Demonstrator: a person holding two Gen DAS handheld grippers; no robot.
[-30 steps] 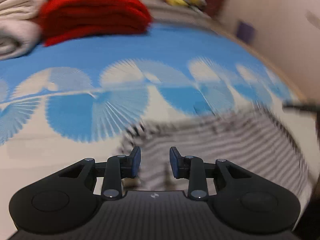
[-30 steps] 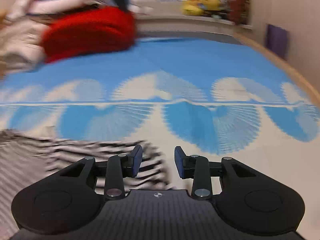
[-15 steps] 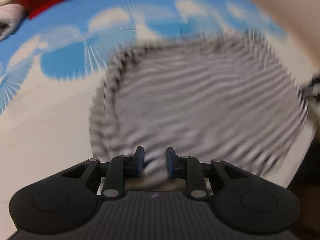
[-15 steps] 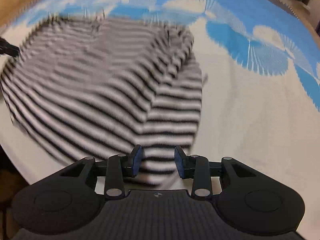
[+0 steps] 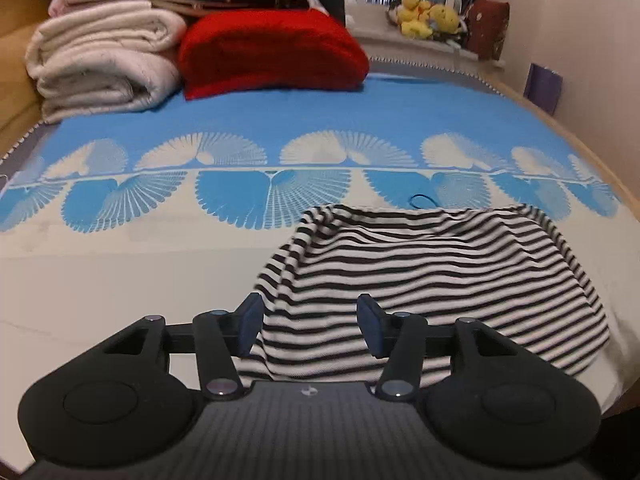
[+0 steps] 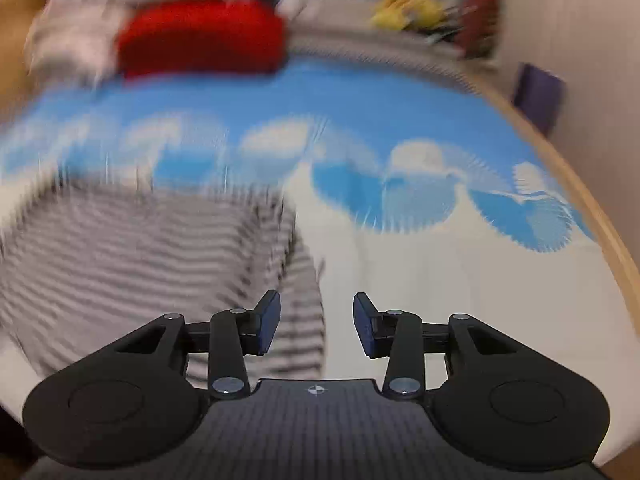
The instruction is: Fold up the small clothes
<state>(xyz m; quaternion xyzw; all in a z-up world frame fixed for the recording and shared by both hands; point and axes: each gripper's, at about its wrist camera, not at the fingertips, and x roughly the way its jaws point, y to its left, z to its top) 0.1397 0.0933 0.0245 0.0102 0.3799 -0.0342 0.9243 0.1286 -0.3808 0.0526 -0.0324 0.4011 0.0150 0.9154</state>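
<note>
A black-and-white striped garment [image 5: 432, 272] lies bunched on the cream part of the bedspread [image 5: 120, 280], near the front right of the bed. My left gripper [image 5: 310, 320] hovers over its near left corner. Its jaws are opening, and the pads do not press the cloth seen between them. In the blurred right wrist view the same garment [image 6: 140, 248] fills the left half. My right gripper [image 6: 316, 316] hangs over its right edge, jaws opening, with the cloth behind its left finger and nothing gripped.
A red folded blanket [image 5: 272, 52] and stacked cream quilts [image 5: 104, 60] sit at the head of the bed. A dark hair tie [image 5: 424, 200] lies just beyond the garment. Yellow plush toys [image 5: 428, 16] are on the sill. The wooden bed edge [image 6: 600, 220] runs along the right.
Half a second ago both cameras looked down close over the spread stripes with narrower jaws. Both have since lifted and drawn back, the jaws stand wider, and the garment lies on the bed.
</note>
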